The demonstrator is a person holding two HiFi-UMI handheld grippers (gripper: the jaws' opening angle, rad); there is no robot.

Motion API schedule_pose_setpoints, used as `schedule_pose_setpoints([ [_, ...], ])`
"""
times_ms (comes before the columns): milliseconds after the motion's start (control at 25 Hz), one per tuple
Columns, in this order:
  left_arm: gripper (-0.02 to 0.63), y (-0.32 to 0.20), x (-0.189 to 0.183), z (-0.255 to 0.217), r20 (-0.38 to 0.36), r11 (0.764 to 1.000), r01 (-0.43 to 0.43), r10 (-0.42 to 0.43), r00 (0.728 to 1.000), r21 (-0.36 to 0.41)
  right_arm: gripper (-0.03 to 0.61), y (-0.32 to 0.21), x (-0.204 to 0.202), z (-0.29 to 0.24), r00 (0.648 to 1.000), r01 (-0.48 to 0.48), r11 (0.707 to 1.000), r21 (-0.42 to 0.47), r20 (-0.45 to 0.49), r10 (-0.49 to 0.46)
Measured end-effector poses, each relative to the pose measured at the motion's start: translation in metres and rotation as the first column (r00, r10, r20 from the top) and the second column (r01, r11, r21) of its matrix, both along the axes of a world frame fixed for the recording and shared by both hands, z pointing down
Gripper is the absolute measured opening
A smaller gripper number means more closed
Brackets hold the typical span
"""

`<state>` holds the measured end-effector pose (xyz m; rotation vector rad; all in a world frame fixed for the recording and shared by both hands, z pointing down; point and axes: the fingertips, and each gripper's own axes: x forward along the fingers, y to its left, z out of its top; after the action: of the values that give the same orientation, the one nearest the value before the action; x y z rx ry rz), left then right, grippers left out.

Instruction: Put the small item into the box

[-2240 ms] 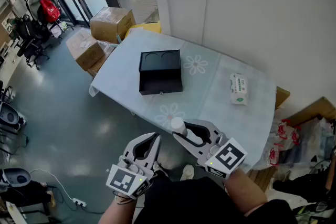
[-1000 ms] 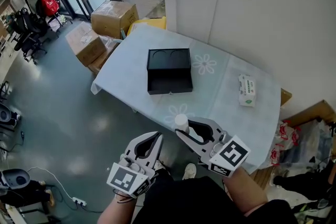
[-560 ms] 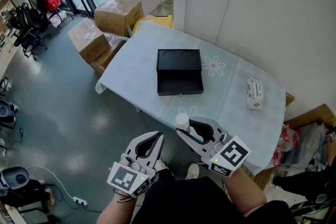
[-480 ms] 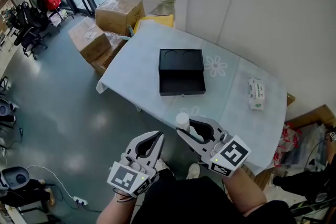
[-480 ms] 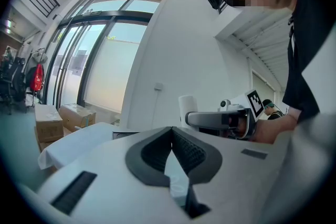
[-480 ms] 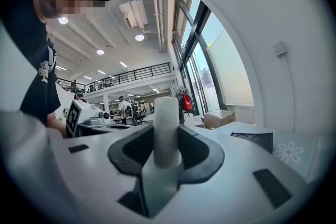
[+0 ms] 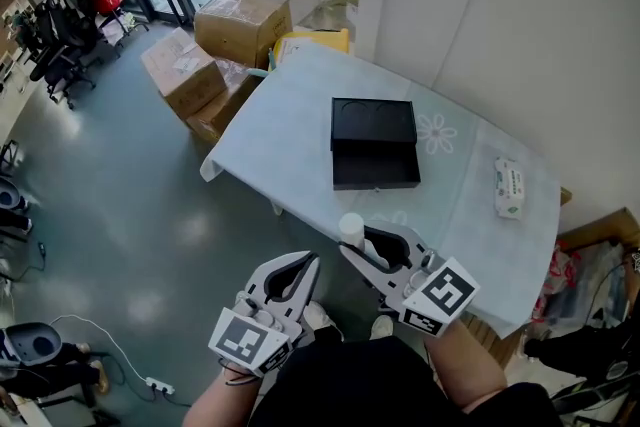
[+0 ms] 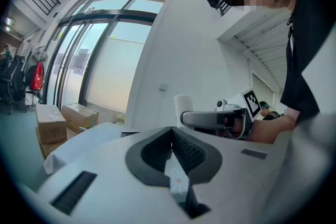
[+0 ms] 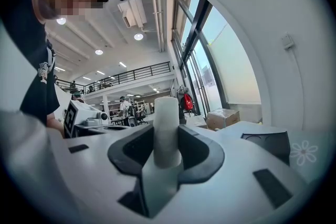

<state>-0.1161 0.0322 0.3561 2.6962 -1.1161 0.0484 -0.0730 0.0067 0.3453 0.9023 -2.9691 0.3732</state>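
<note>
Pale-blue cloth w/ daisy prints covers the table [image 7: 290, 115], set against a white wall. On it sits the black box [image 7: 373, 143], lid folded back, open tray toward the person.

The right gripper [image 7: 375, 250] is clamped on the small white cylinder [image 7: 351, 228], upright betw. its pads, off the table's near edge and well apart from the box. The step looks like the carry. Keep the squeeze firm and the cylinder vertical, aim for the tray half, not the lid w/ two round recesses, and go low before letting go.

The left gripper [image 7: 285, 280] hangs by the body, jaws pressed together, nothing in them; best kept clear.

A tissue pack [image 7: 509, 189] lies near the table's right end. Cardboard boxes [image 7: 243, 20] stand on the grey floor beyond, by glass doors.
</note>
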Motion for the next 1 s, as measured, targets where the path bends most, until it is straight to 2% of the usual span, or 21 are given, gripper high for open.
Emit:
schedule_pose_setpoints([
  [400,0.008,-0.015,-0.038,0.0,0.008,0.999,-0.029,0.029,1.0,0.024,0.141,-0.014,-0.044,0.0,1.0,-0.015,1.0,0.007,-0.004,0.015],
  [1000,0.008,-0.036,-0.022,0.011,-0.023,0.999,-0.036,0.036,0.999,-0.016,0.141,-0.048,-0.031,0.013,0.999,0.001,1.0,-0.019,-0.042,-0.002],
])
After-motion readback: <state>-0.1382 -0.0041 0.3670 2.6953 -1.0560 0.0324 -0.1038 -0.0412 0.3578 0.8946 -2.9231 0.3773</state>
